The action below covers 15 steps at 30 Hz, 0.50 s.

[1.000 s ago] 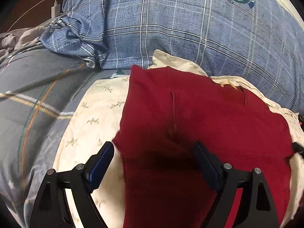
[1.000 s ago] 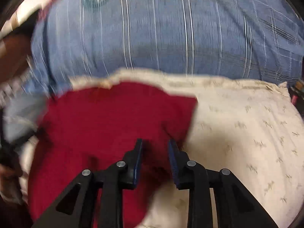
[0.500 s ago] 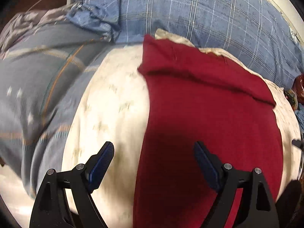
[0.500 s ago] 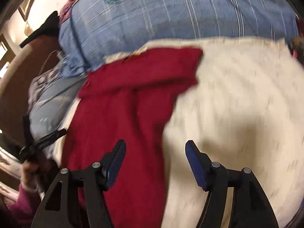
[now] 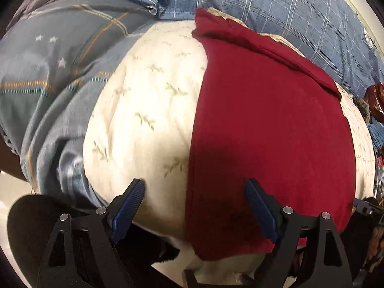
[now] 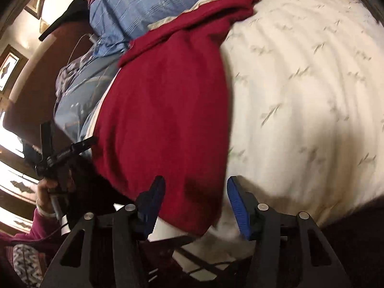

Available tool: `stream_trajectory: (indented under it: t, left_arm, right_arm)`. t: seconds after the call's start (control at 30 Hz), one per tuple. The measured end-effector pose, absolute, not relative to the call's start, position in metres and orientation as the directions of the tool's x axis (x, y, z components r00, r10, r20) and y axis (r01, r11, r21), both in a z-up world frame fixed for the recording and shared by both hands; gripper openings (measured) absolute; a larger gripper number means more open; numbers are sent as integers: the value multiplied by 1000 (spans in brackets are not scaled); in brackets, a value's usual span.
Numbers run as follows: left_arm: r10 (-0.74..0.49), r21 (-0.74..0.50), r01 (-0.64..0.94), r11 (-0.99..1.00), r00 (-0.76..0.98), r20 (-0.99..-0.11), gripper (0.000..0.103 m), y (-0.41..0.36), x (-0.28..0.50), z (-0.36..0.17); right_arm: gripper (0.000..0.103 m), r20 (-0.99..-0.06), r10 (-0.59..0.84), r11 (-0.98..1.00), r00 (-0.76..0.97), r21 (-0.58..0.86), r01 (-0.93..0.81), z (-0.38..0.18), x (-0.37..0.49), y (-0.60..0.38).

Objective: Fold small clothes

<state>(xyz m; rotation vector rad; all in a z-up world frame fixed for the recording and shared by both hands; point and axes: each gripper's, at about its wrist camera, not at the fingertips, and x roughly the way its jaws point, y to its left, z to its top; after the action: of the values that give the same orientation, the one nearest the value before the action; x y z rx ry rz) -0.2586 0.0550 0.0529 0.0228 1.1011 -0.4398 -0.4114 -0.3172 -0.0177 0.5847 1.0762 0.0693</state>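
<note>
A dark red garment (image 5: 268,129) lies flat on a cream leaf-print cushion (image 5: 148,110), its far edge folded over. It also shows in the right wrist view (image 6: 168,110), draped to the cushion's near edge. My left gripper (image 5: 194,199) is open and empty, just above the garment's near left edge. My right gripper (image 6: 195,196) is open and empty, straddling the garment's near right corner without holding it. The left gripper (image 6: 62,156) shows in the right wrist view, held in a hand.
A blue plaid pillow (image 5: 276,2) lies behind the cushion. A grey-blue star-print blanket (image 5: 52,72) lies to the left. Dark wooden furniture (image 6: 31,84) stands at the left of the right wrist view. Cluttered items (image 5: 376,110) sit at the far right.
My right gripper opened and let go of the red garment. Both grippers drew back toward the cushion's near edge. The garment now lies flatter, with its far edge folded.
</note>
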Motion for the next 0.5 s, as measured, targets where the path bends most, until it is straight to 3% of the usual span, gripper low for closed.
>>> stream_trajectory:
  t: [0.2,0.5]
  left_arm:
    - [-335,-213,356,910,325,-884,86,66,-270,44]
    - [-369,-259,371,892,265,-891,85,60,-272,37]
  right_arm:
    - [55,-824,350,850,445,479,219,-27,-414,-310]
    - [57,-771,445,801,456,571,182,-33,-407,-304]
